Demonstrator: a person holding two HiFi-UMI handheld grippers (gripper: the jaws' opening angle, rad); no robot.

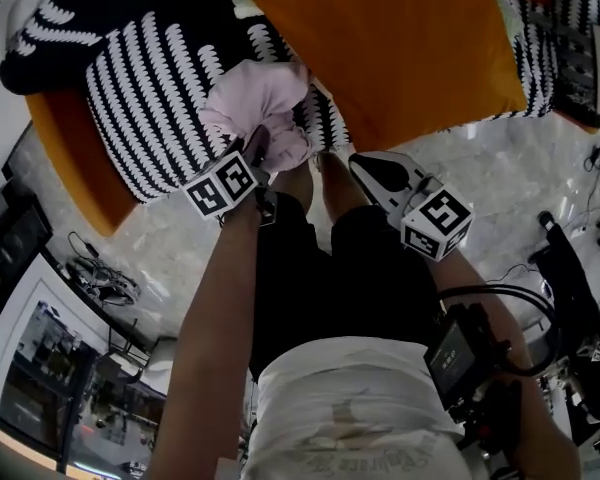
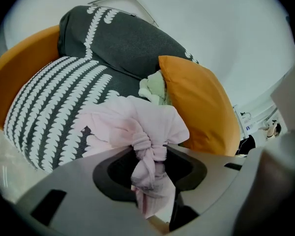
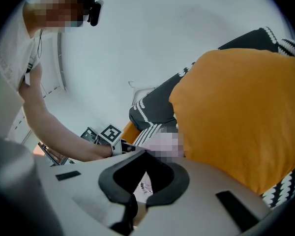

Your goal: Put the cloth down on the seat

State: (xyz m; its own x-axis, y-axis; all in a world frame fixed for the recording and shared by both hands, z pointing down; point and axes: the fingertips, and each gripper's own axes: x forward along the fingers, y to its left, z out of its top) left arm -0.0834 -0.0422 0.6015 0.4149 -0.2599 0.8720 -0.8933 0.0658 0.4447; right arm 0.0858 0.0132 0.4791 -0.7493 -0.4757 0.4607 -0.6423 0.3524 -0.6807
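Observation:
A pale pink knotted cloth (image 1: pixel 255 103) hangs just above the black-and-white striped seat cushion (image 1: pixel 145 78). My left gripper (image 1: pixel 263 150) is shut on the cloth's knotted tail. In the left gripper view the cloth (image 2: pixel 132 122) bunches out past the jaws, with its knot pinched at my left gripper (image 2: pixel 150 156), and the striped seat (image 2: pixel 49 102) lies beyond. My right gripper (image 1: pixel 368 171) hovers to the right, by the orange cushion (image 1: pixel 400 38), with its jaws together and nothing in them. In its own view my right gripper (image 3: pixel 142 154) faces the left hand.
The orange cushion (image 2: pixel 196 102) leans on the seat's right side, with a pale green cloth (image 2: pixel 155 87) tucked behind it. A dark back cushion (image 2: pixel 123 38) rises at the rear. The chair's orange rim (image 1: pixel 75 158) borders marble floor (image 1: pixel 500 168). Cables and gear (image 1: pixel 580 258) lie at right.

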